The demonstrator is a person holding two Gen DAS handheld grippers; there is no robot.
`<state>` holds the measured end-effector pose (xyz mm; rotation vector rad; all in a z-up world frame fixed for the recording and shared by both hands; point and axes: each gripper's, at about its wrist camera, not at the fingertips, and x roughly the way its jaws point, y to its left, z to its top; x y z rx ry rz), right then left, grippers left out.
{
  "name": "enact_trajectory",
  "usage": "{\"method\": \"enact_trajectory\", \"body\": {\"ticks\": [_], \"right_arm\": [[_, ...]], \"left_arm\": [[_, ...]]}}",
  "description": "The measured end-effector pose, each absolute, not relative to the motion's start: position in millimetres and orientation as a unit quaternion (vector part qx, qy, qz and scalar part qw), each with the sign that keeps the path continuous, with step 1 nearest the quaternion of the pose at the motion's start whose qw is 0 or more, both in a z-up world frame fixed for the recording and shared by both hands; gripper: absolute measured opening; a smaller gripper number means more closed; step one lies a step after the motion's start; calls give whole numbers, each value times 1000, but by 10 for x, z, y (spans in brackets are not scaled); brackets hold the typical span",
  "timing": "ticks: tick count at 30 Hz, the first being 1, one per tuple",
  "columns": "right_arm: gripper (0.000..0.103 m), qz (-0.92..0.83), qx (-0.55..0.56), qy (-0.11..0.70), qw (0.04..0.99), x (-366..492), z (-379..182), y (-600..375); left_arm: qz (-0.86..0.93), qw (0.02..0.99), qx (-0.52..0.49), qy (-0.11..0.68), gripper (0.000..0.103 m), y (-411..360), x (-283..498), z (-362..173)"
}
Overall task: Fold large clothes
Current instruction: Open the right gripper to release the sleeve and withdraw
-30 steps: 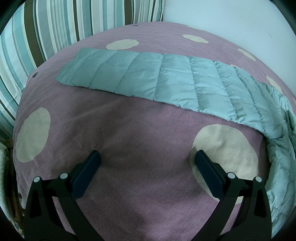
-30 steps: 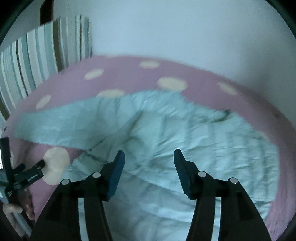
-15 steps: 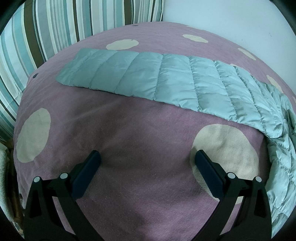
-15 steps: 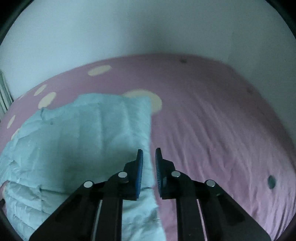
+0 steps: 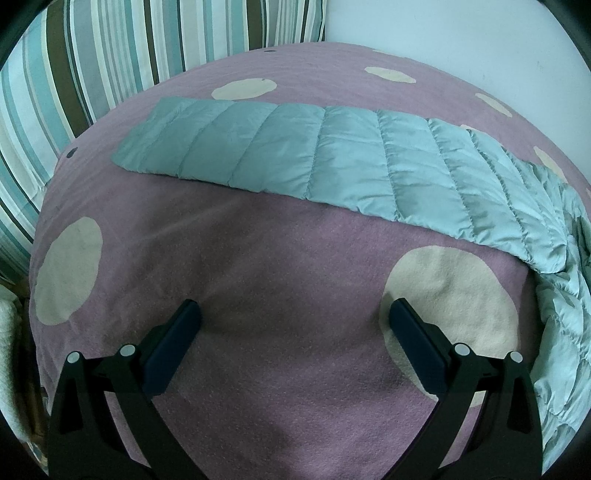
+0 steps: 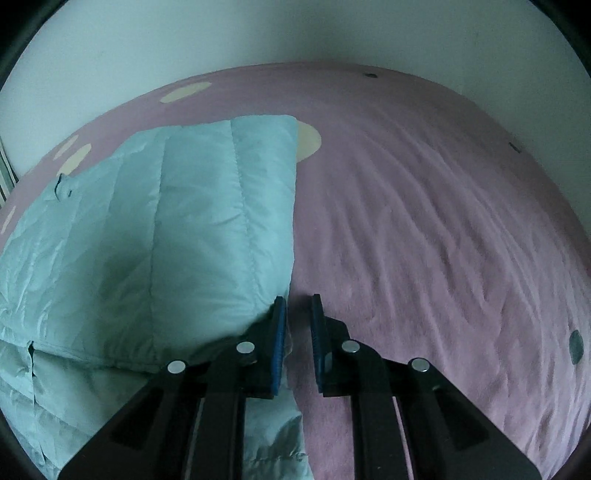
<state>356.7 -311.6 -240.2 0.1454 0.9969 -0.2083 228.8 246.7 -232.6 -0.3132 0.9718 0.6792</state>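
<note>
A pale teal quilted down jacket lies on a purple bedspread with cream dots. In the left wrist view one sleeve [image 5: 314, 162] stretches flat across the bed, and the body bunches at the right edge. My left gripper [image 5: 295, 332] is wide open and empty, hovering over bare bedspread [image 5: 258, 295] in front of the sleeve. In the right wrist view the other sleeve [image 6: 207, 229] lies folded over the jacket body. My right gripper [image 6: 297, 332] sits at that sleeve's right edge, jaws nearly closed with a narrow gap, and a bit of fabric shows low between them.
A striped pillow [image 5: 110, 55] leans at the head of the bed, upper left. A white wall [image 6: 295, 33] runs behind the bed. Purple bedspread [image 6: 443, 240] spreads right of the jacket.
The right gripper swung from over the jacket body to the folded sleeve's edge and narrowed from open to nearly closed. The left gripper stayed still and open.
</note>
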Motion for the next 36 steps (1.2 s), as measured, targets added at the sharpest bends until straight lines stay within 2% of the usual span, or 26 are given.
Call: {"method": "enact_trajectory", "body": {"ticks": [9, 14, 18, 21, 23, 25, 30, 36], "right_arm": [[14, -137, 80, 444, 882, 3478, -2185, -3342], [14, -157, 91, 455, 872, 3594, -2287, -3513], [19, -158, 91, 468, 865, 3647, -2426, -3514], [31, -177, 65, 460, 868, 3672, -2454, -3444], [48, -190, 63, 457, 866, 3660, -2466, -3445], [56, -203, 82, 454, 864, 3630, -2490, -3523], [58, -206, 89, 452, 863, 3632, -2514, -3556], [72, -221, 96, 452, 859, 3587, -2546, -3613]], "left_arm": [[319, 817, -147, 457, 101, 2463, 2284, -2329], [319, 817, -146, 457, 101, 2461, 2285, -2330], [319, 817, -146, 457, 101, 2460, 2285, -2331], [319, 817, -146, 457, 101, 2459, 2284, -2331], [319, 817, -147, 457, 101, 2459, 2286, -2333], [319, 817, -147, 457, 101, 2456, 2285, -2330], [310, 816, -144, 467, 101, 2459, 2295, -2322], [295, 825, -116, 468, 101, 2587, 2241, -2205]]}}
